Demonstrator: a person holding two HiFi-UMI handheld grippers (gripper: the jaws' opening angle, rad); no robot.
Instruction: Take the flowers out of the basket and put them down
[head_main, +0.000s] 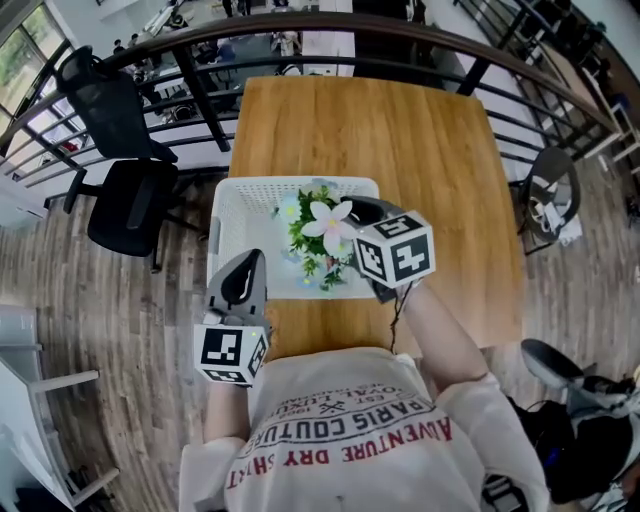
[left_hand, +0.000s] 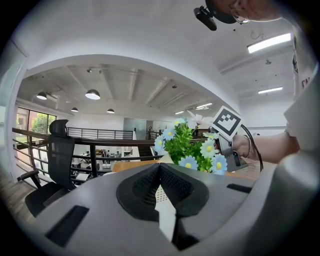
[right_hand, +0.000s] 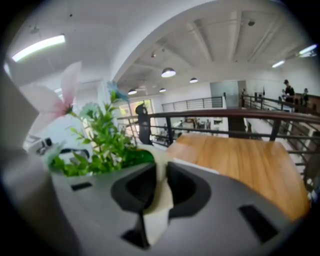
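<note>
The left gripper (head_main: 247, 270) is held close to the body and roughly level, with its jaws brought together at the tips and nothing gripped. The right gripper (head_main: 358, 222) is held further forward and tilted downward, its jaws clamped on the pale stem of the flowers (head_main: 322, 228). The right forearm (head_main: 435, 335) is stretched out behind it.

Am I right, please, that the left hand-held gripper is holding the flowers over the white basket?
Not quite: the right hand-held gripper holds the flowers over the white basket; the right gripper view shows its jaws clamped on their base.
</note>
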